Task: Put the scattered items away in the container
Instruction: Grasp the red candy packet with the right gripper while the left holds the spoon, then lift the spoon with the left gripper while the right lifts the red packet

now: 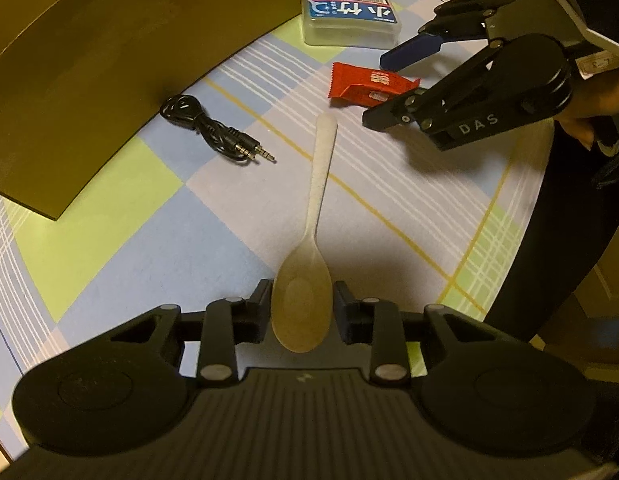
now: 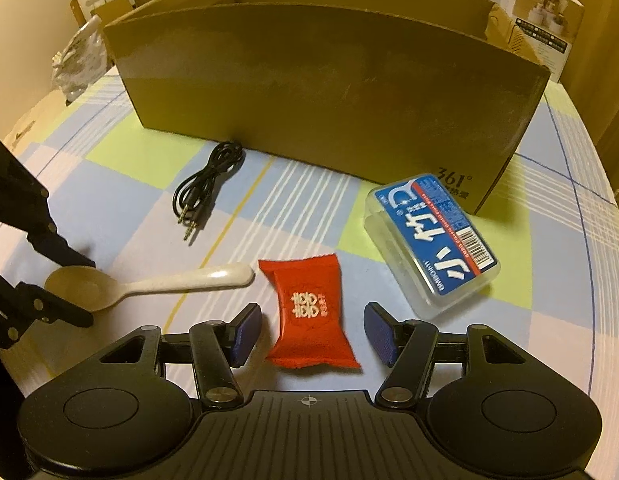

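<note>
Nothing visibly boxed yet; box interior hidden from both views, so contents unknown. Four items out on the checked tablecloth, all short of the cardboard box.

Left gripper: fingers narrow, flanking the bowl of the beige spoon, pads just beside it or touching; firm grip not confirmable. Spoon flat on cloth, handle pointing 12 o'clock in left view.

Right gripper: fingers wide, straddling the red candy packet, not closed on it.

Left to do, by judgement: spoon, packet, black audio cable at 11 o'clock against the box wall, blue-labelled clear case at 1 o'clock near the box corner.

In the way: tall near wall of box, needs lift-over. Grippers close together, clash risk. Clutter behind box irrelevant.
</note>
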Motion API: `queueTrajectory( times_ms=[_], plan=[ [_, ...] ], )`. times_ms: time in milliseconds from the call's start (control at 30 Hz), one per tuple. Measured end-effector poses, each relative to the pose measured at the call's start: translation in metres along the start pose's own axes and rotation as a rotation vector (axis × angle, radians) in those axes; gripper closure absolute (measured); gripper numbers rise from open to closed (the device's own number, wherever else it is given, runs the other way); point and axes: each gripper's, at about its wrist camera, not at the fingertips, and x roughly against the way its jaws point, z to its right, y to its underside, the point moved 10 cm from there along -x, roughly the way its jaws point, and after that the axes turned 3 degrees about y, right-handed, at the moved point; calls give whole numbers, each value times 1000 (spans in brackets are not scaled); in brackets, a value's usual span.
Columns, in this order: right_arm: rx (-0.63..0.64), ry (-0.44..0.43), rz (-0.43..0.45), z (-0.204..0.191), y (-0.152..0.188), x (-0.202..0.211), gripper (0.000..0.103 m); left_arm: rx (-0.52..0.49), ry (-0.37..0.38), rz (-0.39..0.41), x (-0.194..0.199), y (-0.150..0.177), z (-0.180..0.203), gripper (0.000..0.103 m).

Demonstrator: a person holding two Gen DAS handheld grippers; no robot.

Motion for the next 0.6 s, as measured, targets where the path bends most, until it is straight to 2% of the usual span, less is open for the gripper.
queueTrajectory(
  times_ms=[133,200,267,600],
  plan=[
    [-11,1,-1,0,1,2,51,-17,4,2,0,1,0,74],
    [-15,4,-1,1,0,2,60,-20,8,-4,-1,1,-1,74],
    [-25,2,-3,2,0,3,64,-14,10,-10,-1,0,-1,74],
    [-44,3,3,2,1,6,65,-17,-1,-2,-2,-3,-3,76]
  ],
)
